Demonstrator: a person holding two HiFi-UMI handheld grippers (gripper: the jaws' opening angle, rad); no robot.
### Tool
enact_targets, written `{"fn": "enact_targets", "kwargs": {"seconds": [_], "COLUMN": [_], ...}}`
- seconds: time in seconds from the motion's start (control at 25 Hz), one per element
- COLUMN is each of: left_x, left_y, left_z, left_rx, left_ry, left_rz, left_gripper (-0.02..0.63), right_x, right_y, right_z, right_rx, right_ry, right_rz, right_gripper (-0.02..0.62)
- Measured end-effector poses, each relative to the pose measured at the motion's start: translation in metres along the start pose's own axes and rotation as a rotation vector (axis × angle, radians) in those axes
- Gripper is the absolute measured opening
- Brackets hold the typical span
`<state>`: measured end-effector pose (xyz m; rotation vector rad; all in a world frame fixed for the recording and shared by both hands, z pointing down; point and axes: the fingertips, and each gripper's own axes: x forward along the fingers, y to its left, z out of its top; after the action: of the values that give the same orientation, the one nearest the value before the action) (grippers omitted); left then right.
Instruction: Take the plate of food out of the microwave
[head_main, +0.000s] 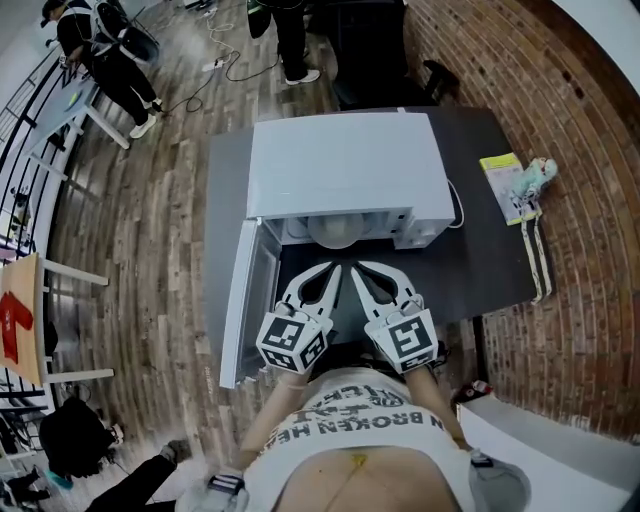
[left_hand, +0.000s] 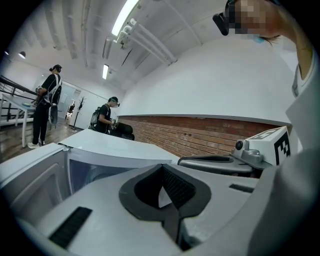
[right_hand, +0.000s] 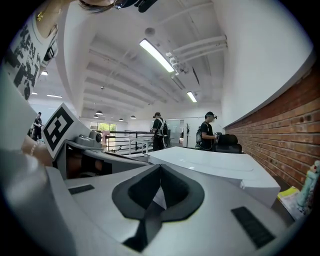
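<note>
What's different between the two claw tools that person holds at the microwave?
The left gripper sits beside the open microwave door; the right gripper is on the side away from it. The left gripper's cube bears a different square pattern from the right gripper's. Both are shut, empty, aimed into the microwave.

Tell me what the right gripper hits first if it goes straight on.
Likely the pale round plate inside the open white microwave; the right gripper points there, though depth is unclear.
</note>
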<state>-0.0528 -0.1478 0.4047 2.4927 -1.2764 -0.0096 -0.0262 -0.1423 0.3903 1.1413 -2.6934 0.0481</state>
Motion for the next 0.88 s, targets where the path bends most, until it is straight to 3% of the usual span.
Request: {"fn": "enact_targets", "kwargs": {"seconds": [0.88], "left_x": [0.025], "left_y": [0.063], "left_z": [-0.008], "left_rx": [-0.031], "left_ry": [0.046], "left_rz": [-0.052], "left_gripper": [0.006], "right_x": [0.062], "right_y": [-0.019], "right_z": [-0.017], "right_rx": [0.001], "right_ry": [0.074], "right_rz": [-0.08], "right_gripper": [0.008]}}
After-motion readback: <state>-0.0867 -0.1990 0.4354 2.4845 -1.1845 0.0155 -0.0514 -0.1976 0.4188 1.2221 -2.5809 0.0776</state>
